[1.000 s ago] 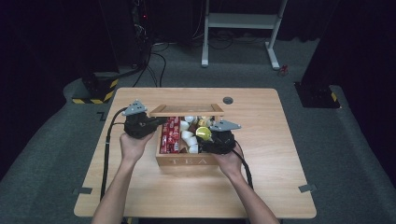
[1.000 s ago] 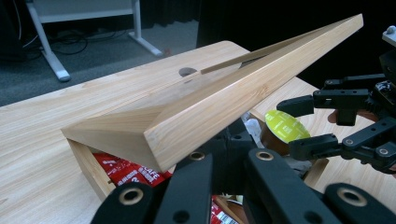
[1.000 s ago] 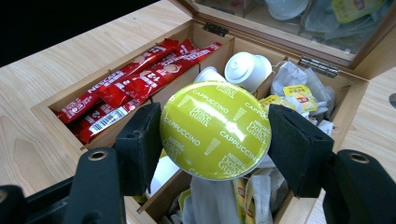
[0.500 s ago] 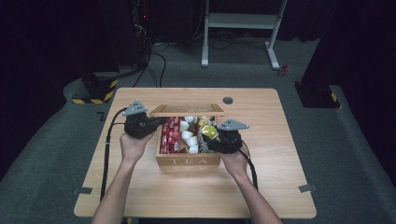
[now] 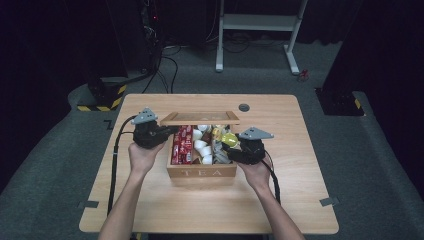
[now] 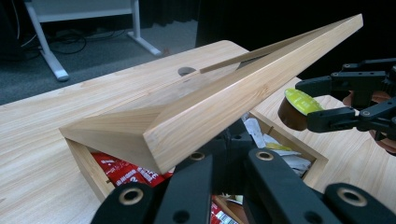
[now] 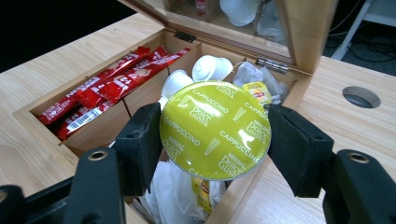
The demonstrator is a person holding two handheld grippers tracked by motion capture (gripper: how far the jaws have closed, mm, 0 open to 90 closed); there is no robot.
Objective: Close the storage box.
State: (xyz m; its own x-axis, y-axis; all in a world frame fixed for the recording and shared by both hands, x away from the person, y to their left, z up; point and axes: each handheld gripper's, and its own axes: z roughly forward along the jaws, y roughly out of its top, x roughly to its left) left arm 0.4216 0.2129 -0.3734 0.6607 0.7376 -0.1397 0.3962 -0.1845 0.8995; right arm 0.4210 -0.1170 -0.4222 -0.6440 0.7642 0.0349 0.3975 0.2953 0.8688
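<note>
On the counter (image 5: 150,200) sits the wooden tea box (image 5: 202,172), its lid (image 6: 224,100) propped open from below by the left tongs (image 5: 167,132), whose jaws are closed together under the lid's edge. The right tongs (image 7: 212,140) grip a green capsule (image 7: 215,128) by its sides — a second ago it sat low among the white pods (image 5: 202,146) and red sachets (image 5: 182,145), and now it hangs just above the box's right compartment, toward its right wall. That small rise suggests the capsule is being lifted out — setting it down outside the box looks like what remains.
</note>
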